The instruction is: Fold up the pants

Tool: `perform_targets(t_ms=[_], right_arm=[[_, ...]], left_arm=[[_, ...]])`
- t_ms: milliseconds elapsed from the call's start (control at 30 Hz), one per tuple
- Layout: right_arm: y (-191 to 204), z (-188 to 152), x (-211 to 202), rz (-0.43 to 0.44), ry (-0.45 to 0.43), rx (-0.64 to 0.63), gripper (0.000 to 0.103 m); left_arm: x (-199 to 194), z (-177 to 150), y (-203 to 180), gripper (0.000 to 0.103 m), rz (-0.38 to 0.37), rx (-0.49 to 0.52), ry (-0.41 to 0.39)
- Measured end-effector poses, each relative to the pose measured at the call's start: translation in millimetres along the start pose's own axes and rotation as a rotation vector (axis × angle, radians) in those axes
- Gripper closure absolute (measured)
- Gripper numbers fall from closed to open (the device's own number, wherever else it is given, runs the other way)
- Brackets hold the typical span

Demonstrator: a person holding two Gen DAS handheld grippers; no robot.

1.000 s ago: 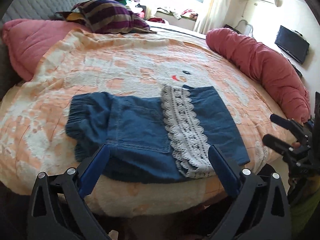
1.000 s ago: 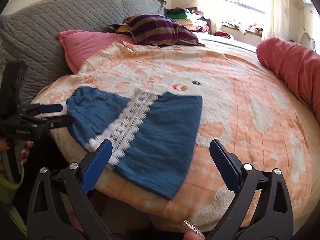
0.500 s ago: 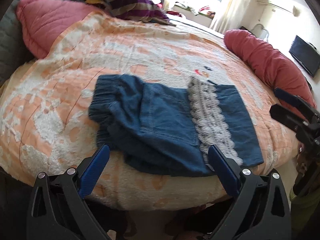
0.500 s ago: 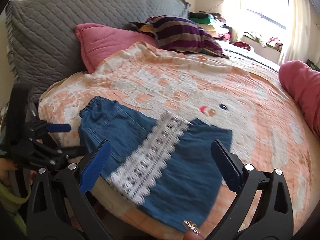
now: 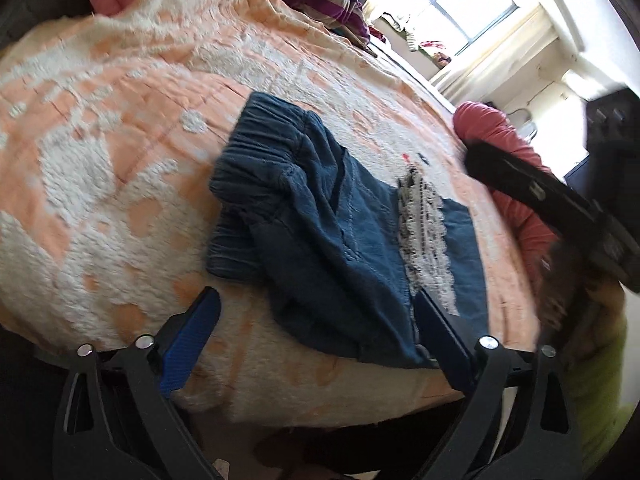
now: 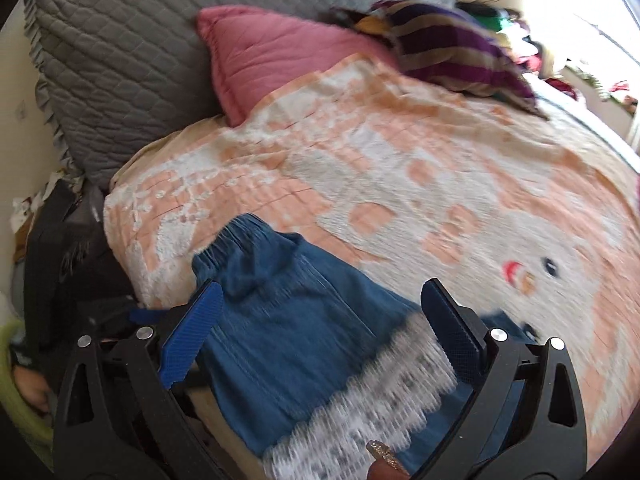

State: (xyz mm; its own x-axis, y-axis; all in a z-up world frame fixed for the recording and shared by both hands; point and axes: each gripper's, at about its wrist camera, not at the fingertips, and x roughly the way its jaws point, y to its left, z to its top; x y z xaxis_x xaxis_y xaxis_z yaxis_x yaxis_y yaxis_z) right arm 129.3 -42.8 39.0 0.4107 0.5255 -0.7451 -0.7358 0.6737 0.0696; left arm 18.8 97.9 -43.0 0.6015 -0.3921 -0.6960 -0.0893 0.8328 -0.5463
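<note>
Blue denim pants [image 5: 344,236] with a grey-white lace trim [image 5: 426,236] lie folded on the orange and white bedspread [image 5: 100,160], near the bed's front edge. The elastic waistband [image 5: 256,156] points left. My left gripper [image 5: 316,312] is open and empty, just in front of the pants' near edge. My right gripper [image 6: 320,300] is open and empty, hovering over the pants [image 6: 292,340] and lace [image 6: 384,392] in the blurred right wrist view. The right gripper's black body [image 5: 560,204] shows at the right of the left wrist view.
A pink pillow [image 6: 276,52] and a grey quilted headboard [image 6: 132,52] stand at the bed's head. A striped purple pillow [image 6: 452,52] lies beside them. A long red bolster [image 5: 516,168] lies along the far side. A window [image 5: 464,4] is behind.
Both grippers have moved closer to the pants and swung left. The right gripper now hangs over the denim and lace. The pants have not moved.
</note>
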Motion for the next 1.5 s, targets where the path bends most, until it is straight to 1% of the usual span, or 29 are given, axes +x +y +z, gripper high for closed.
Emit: perform_targets(t_ms=[33, 67, 100, 167, 233, 367, 433, 533, 567, 600, 633, 667, 700, 733, 767, 800, 833, 867, 900, 933, 967, 1000, 1033, 1067, 1100, 1167, 1300, 1367, 1500], right_arm=[[1, 5, 10, 0.028, 0.021, -0.005, 0.009], [3, 10, 20, 0.049, 0.046, -0.01, 0.009], [4, 14, 28, 0.07, 0.064, -0.012, 0.009], [7, 21, 46, 0.115, 0.109, -0.019, 0.009], [15, 27, 66, 0.135, 0.156, -0.049, 0.009], [29, 34, 87, 0.166, 0.208, -0.115, 0.009], [37, 37, 100, 0.192, 0.235, -0.136, 0.009], [42, 39, 121, 0.222, 0.277, -0.135, 0.009], [43, 39, 127, 0.239, 0.29, -0.131, 0.009], [43, 38, 134, 0.254, 0.306, -0.124, 0.015], [44, 36, 139, 0.265, 0.319, -0.119, 0.027], [44, 34, 142, 0.271, 0.326, -0.116, 0.034], [44, 32, 143, 0.267, 0.32, -0.115, 0.046], [44, 30, 141, 0.271, 0.308, -0.114, 0.053], [44, 28, 138, 0.273, 0.294, -0.118, 0.057], [43, 27, 133, 0.278, 0.276, -0.119, 0.065], [40, 26, 127, 0.289, 0.261, -0.107, 0.071], [36, 27, 121, 0.3, 0.244, -0.088, 0.073], [28, 26, 112, 0.31, 0.22, -0.064, 0.077], [20, 26, 103, 0.319, 0.196, -0.043, 0.078], [13, 26, 94, 0.334, 0.169, -0.022, 0.078], [2, 25, 80, 0.364, 0.13, 0.01, 0.078], [-3, 25, 73, 0.372, 0.11, 0.023, 0.078], [-12, 23, 60, 0.372, 0.077, 0.037, 0.078], [-19, 20, 50, 0.376, 0.057, 0.047, 0.078], [-30, 17, 37, 0.379, 0.026, 0.065, 0.078], [-56, 3, 5, 0.368, -0.037, 0.096, 0.077], [-68, -4, -5, 0.359, -0.057, 0.12, 0.075], [-90, -23, -24, 0.357, -0.093, 0.172, 0.066]], left_arm=[[3, 0, 1, 0.029, -0.016, -0.011, 0.005], [6, 0, 2, 0.034, -0.028, -0.022, 0.014], [11, 0, 5, 0.034, -0.058, -0.042, 0.03], [14, 0, 6, 0.034, -0.079, -0.057, 0.035], [16, 0, 6, 0.035, -0.086, -0.06, 0.032], [21, 0, 9, 0.035, -0.096, -0.086, 0.032], [22, 0, 10, 0.033, -0.111, -0.107, 0.026], [25, 2, 12, 0.031, -0.124, -0.123, 0.021], [27, 2, 12, 0.028, -0.135, -0.132, 0.02], [28, 3, 12, 0.025, -0.14, -0.137, 0.018], [29, 3, 11, 0.023, -0.145, -0.14, 0.017], [30, 3, 10, 0.02, -0.148, -0.139, 0.017], [32, 4, 8, 0.019, -0.142, -0.135, 0.019], [33, 4, 7, 0.018, -0.14, -0.135, 0.019], [34, 4, 5, 0.016, -0.142, -0.135, 0.019], [35, 5, 3, 0.016, -0.143, -0.138, 0.017], [34, 7, 4, 0.017, -0.148, -0.142, 0.012], [33, 7, 4, 0.018, -0.157, -0.15, 0.002], [32, 9, 4, 0.029, -0.162, -0.152, -0.006], [32, 10, 3, 0.037, -0.175, -0.151, -0.015], [30, 10, 1, 0.047, -0.199, -0.148, -0.019], [31, 10, -5, 0.047, -0.221, -0.131, -0.016], [31, 11, -8, 0.047, -0.233, -0.112, -0.018], [30, 11, -17, 0.048, -0.256, -0.082, -0.023], [30, 11, -22, 0.05, -0.267, -0.067, -0.027], [30, 11, -37, 0.05, -0.289, -0.016, -0.043], [37, 10, -63, 0.05, -0.338, 0.063, -0.042], [40, 9, -76, 0.05, -0.352, 0.11, -0.037], [51, 3, -103, 0.05, -0.392, 0.197, -0.009]])
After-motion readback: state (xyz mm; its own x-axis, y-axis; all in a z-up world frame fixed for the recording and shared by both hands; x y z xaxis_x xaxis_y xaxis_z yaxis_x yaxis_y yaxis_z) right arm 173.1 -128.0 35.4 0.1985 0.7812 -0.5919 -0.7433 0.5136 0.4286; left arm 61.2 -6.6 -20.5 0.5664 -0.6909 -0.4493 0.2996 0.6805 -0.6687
